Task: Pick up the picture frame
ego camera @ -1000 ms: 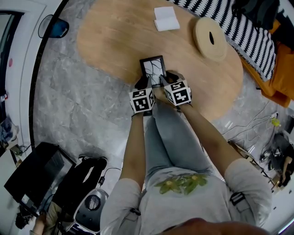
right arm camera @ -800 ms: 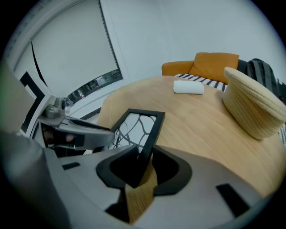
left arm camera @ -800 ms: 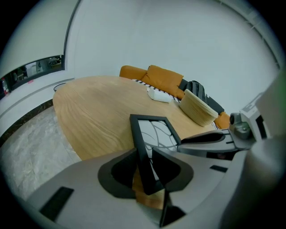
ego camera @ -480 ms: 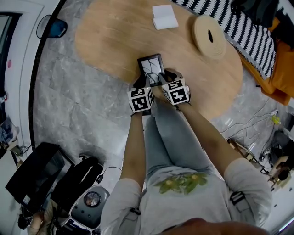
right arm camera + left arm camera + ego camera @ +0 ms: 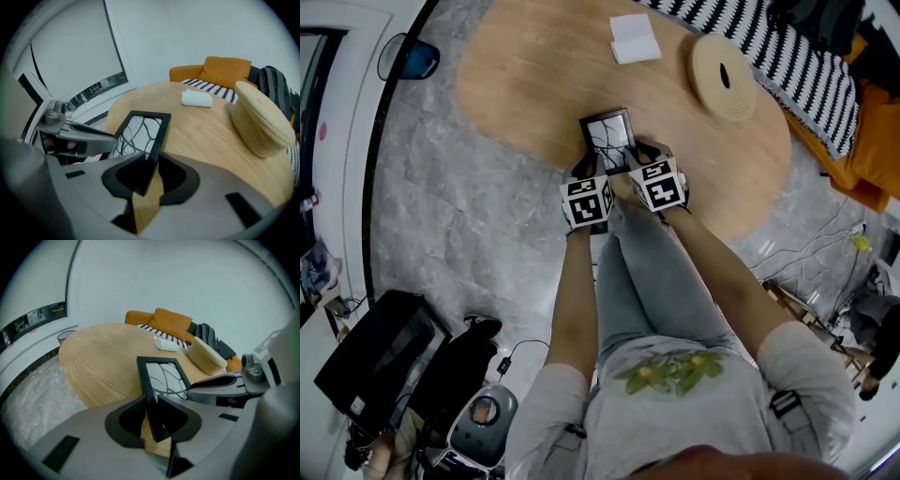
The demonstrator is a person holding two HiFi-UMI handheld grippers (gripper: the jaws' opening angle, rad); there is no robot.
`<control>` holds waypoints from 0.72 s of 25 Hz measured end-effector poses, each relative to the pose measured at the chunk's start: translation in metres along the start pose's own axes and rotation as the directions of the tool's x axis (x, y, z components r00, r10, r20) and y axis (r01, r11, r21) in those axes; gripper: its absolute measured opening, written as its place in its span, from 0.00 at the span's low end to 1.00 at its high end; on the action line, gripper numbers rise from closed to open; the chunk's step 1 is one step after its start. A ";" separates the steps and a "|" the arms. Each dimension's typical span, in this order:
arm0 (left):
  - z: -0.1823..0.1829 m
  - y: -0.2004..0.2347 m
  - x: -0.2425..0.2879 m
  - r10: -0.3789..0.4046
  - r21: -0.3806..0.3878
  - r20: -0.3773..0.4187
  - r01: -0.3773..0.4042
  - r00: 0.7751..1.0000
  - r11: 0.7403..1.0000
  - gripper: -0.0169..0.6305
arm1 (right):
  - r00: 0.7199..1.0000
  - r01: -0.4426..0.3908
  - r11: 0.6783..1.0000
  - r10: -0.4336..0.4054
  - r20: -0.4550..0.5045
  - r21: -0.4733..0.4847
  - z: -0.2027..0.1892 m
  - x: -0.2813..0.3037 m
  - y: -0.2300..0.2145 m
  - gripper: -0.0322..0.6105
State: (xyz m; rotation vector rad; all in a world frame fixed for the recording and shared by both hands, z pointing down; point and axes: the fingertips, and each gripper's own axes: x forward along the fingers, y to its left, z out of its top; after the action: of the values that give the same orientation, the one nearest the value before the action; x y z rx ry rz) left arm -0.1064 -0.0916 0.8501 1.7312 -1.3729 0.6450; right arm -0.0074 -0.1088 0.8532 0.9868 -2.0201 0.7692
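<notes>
Wood grain runs across the oval table (image 5: 525, 84). The black rectangular picture frame (image 5: 609, 139) lies at its 6 o'clock rim, and the glass shows a branching line pattern. The left tool (image 5: 151, 414), jaws just closing, clamps the frame's 9 o'clock bar. The right tool (image 5: 146, 177), also just closing, clamps the 3 o'clock bar. A round woven basket (image 5: 724, 75) sits at 2 o'clock and a folded white cloth (image 5: 635, 39) at 12, both well apart across bare tabletop.
</notes>
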 end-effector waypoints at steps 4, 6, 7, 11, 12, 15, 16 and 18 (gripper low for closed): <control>0.011 -0.003 -0.010 -0.002 0.000 0.000 0.002 1.000 1.000 0.17 | 1.000 0.004 1.000 -0.004 -0.005 0.000 0.011 -0.011 0.002 0.20; 0.016 -0.006 -0.016 -0.004 0.000 -0.001 0.004 1.000 1.000 0.17 | 1.000 0.005 1.000 -0.005 -0.008 -0.001 0.016 -0.018 0.002 0.20; 0.019 -0.007 -0.019 -0.005 0.002 -0.001 0.005 1.000 1.000 0.17 | 1.000 0.005 1.000 -0.005 -0.008 -0.001 0.018 -0.021 0.002 0.20; 0.029 -0.014 -0.032 -0.004 0.004 0.000 0.004 1.000 1.000 0.17 | 1.000 0.009 1.000 -0.009 0.000 -0.002 0.030 -0.038 0.004 0.20; 0.032 -0.016 -0.036 -0.004 0.003 0.001 0.004 1.000 1.000 0.17 | 1.000 0.011 1.000 -0.011 0.001 -0.002 0.032 -0.042 0.004 0.20; 0.039 -0.023 -0.048 -0.004 0.001 0.000 0.004 1.000 1.000 0.17 | 1.000 0.014 1.000 -0.014 -0.004 -0.002 0.039 -0.056 0.006 0.20; 0.041 -0.025 -0.052 -0.004 0.000 -0.002 0.004 1.000 1.000 0.17 | 1.000 0.014 1.000 -0.014 -0.006 -0.002 0.041 -0.060 0.006 0.20; 0.046 -0.029 -0.060 -0.004 -0.004 -0.008 0.004 1.000 1.000 0.17 | 1.000 0.012 1.000 -0.012 -0.008 -0.001 0.047 -0.070 0.007 0.20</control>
State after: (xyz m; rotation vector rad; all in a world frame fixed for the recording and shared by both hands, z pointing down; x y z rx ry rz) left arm -0.0998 -0.0960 0.7696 1.7263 -1.3645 0.6461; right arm -0.0008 -0.1139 0.7692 0.9925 -2.0056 0.7649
